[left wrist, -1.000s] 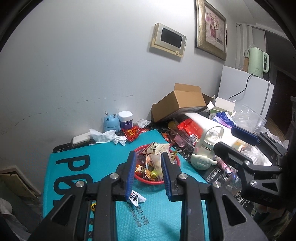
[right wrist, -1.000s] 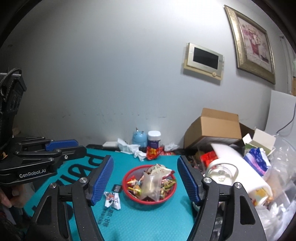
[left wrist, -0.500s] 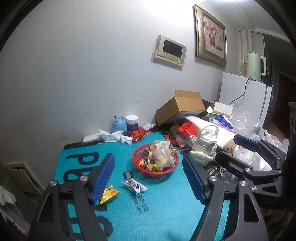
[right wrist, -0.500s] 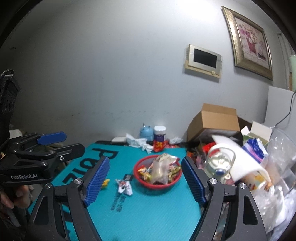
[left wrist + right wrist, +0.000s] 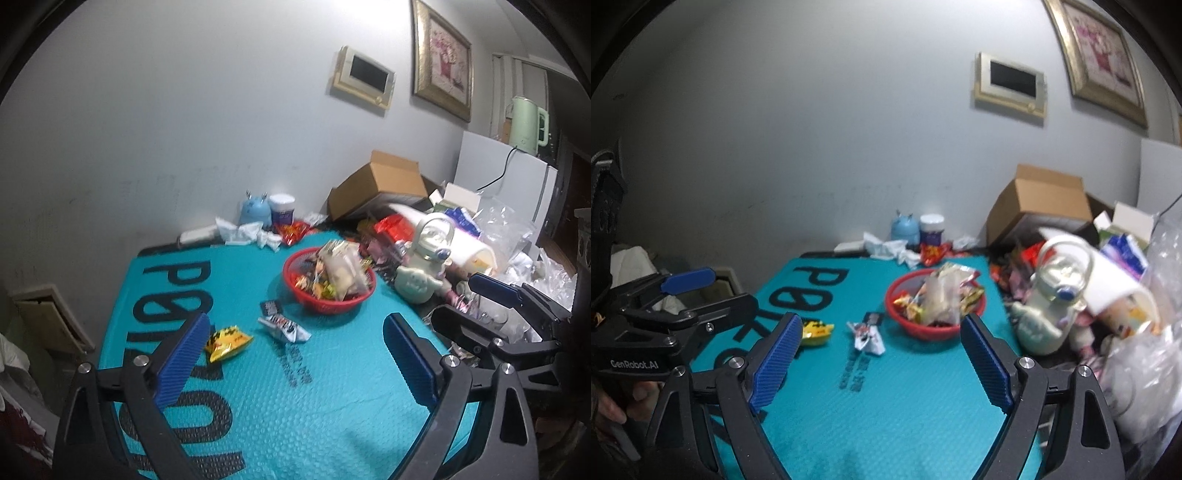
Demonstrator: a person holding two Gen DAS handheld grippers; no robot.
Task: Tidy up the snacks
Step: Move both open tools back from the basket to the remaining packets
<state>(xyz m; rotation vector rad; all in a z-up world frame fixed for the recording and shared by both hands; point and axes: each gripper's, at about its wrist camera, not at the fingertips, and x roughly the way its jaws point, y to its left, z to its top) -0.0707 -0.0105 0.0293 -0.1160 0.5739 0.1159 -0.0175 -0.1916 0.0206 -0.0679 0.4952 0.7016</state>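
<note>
A red basket [image 5: 360, 300] [image 5: 897, 311] piled with snack packets stands on the teal mat [image 5: 332, 398] [image 5: 905, 398]. In front of it lie a white packet [image 5: 283, 328] [image 5: 868, 336], a small dark packet [image 5: 270, 306] [image 5: 873, 317] and a yellow packet [image 5: 227, 341] [image 5: 817, 330]. My left gripper [image 5: 297, 356] hovers above the mat near the loose packets, its jaws opening wide with nothing between them. My right gripper [image 5: 881, 360] hangs over the mat before the basket, jaws also opening and empty. Each gripper shows at the edge of the other's view.
A cream bottle [image 5: 419, 275] [image 5: 1045, 314], plastic bags and red packets crowd the right side. A cardboard box [image 5: 384, 184] [image 5: 1038, 201], a blue gadget [image 5: 253, 212] and a jar [image 5: 282, 208] stand by the wall with crumpled tissue [image 5: 247, 234].
The left jaws went from nearly shut to wide open, and the right jaws widened too. Both views dropped lower toward the mat, and the yellow packet came into sight.
</note>
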